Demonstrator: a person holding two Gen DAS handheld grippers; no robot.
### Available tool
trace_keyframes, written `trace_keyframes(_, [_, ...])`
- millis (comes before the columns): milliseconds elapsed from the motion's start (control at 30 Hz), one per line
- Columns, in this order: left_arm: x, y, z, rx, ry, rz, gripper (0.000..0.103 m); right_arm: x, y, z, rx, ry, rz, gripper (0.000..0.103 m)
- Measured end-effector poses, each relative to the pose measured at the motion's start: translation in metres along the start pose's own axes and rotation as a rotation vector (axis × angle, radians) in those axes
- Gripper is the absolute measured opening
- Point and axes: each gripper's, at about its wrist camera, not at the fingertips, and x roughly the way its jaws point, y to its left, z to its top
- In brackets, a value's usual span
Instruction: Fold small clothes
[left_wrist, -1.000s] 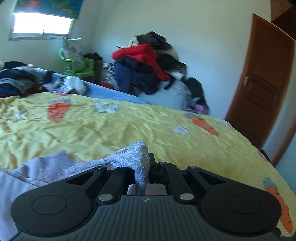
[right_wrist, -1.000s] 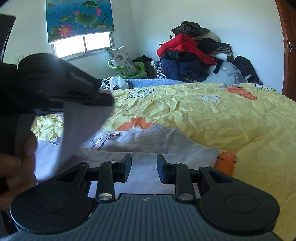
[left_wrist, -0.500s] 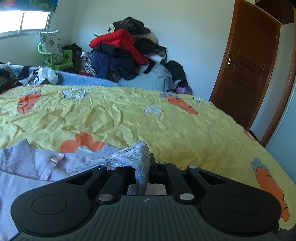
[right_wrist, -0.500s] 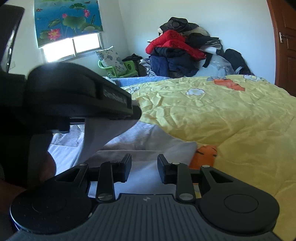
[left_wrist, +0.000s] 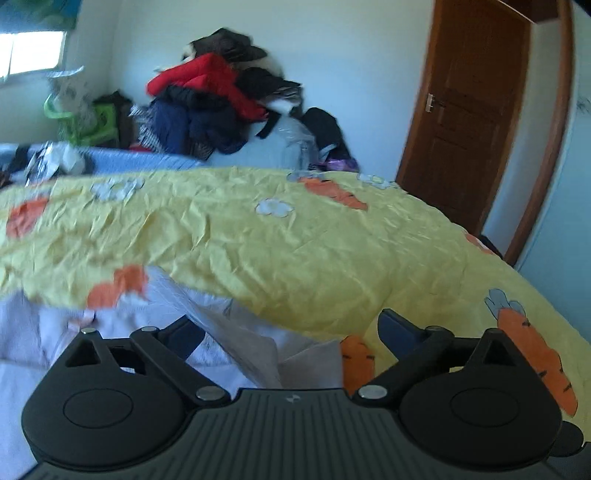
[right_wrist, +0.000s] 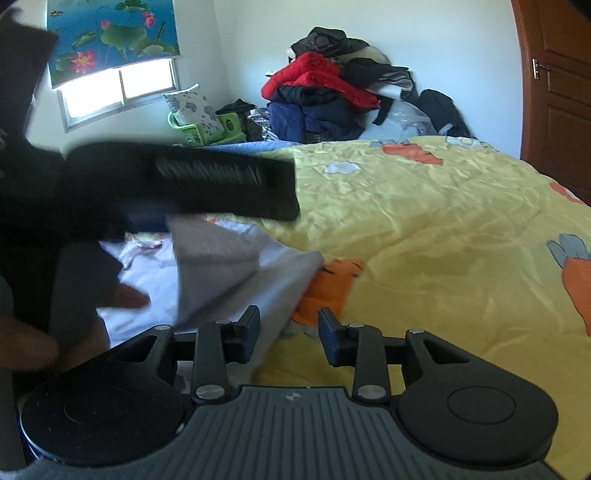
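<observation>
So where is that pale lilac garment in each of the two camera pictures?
Left wrist view: garment, lower left, lying on the yellow bedspread.
Right wrist view: garment, lower left of centre, hanging in a fold.
Shared landmark: red jacket on the clothes heap.

Both wrist views look low across the bed (left_wrist: 295, 251); both share the clothes pile (right_wrist: 325, 96).

Your pale lilac-grey garment (left_wrist: 236, 339) lies crumpled at the near edge of the yellow carrot-print bedspread (left_wrist: 295, 251), a folded flap standing up loosely in its middle. You can see a small strap or bow detail near its upper left part. Its right corner reaches an orange carrot print; the fabric looks thin and creased.
</observation>
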Motion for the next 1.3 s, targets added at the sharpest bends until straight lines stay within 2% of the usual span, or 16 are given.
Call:
trace_keyframes(133, [-0.017, 0.005, 0.012, 0.022, -0.06, 0.07, 0.1, -0.006, -0.008, -0.004, 0.012, -0.005, -0.035, 0.041])
trace_keyframes(200, [-0.031, 0.022, 0.015, 0.009, -0.101, 0.132, 0.1, -0.015, -0.01, -0.002, 0.032, -0.047, -0.064, 0.044])
trace_keyframes(267, [-0.04, 0.046, 0.014, -0.025, -0.099, 0.191, 0.1, -0.024, -0.007, 0.004, 0.039, -0.092, -0.053, 0.043])
trace_keyframes(433, [-0.059, 0.116, -0.009, -0.1, -0.034, 0.329, 0.1, -0.023, 0.028, 0.022, -0.034, -0.109, 0.12, 0.043])
trace_keyframes(500, [-0.063, 0.138, -0.023, -0.117, -0.003, 0.372, 0.1, -0.008, 0.045, 0.025, -0.055, -0.042, 0.24, 0.043])
trace_keyframes(567, [-0.063, 0.154, -0.036, -0.131, 0.032, 0.394, 0.1, 0.016, 0.058, 0.025, -0.068, 0.036, 0.27, 0.043])
trace_keyframes(667, [-0.064, 0.17, -0.05, -0.144, 0.062, 0.416, 0.1, 0.041, 0.056, 0.025, -0.08, 0.055, 0.096, 0.044])
trace_keyframes(800, [-0.067, 0.18, -0.061, -0.143, 0.073, 0.455, 0.1, 0.024, 0.016, 0.028, 0.075, -0.056, -0.185, 0.051])
trace_keyframes(833, [-0.068, 0.182, -0.062, -0.142, 0.072, 0.464, 0.1, 0.016, 0.008, 0.027, 0.117, -0.091, -0.222, 0.051])
trace_keyframes(867, [-0.068, 0.182, -0.063, -0.142, 0.071, 0.472, 0.1, 0.01, 0.003, 0.028, 0.138, -0.121, -0.226, 0.051])
trace_keyframes(933, [-0.068, 0.182, -0.065, -0.135, 0.068, 0.483, 0.1, 0.004, 0.006, 0.029, 0.12, -0.127, -0.15, 0.053])
trace_keyframes(967, [-0.067, 0.182, -0.066, -0.127, 0.073, 0.49, 0.1, 0.013, 0.02, 0.028, 0.065, -0.071, -0.039, 0.056])
trace_keyframes(1000, [-0.067, 0.181, -0.067, -0.123, 0.08, 0.501, 0.1, 0.013, 0.02, 0.028, 0.065, -0.071, -0.039, 0.057])
trace_keyframes(1067, [-0.069, 0.179, -0.068, -0.115, 0.072, 0.5, 0.1, 0.027, 0.033, 0.024, 0.021, 0.0, 0.014, 0.058])
trace_keyframes(1167, [-0.069, 0.177, -0.072, -0.08, 0.084, 0.512, 0.1, 0.052, 0.044, 0.013, -0.04, 0.078, -0.04, 0.059])
trace_keyframes(1300, [-0.076, 0.177, -0.074, -0.108, 0.09, 0.493, 0.1, 0.034, 0.049, 0.015, -0.004, 0.009, -0.026, 0.067])
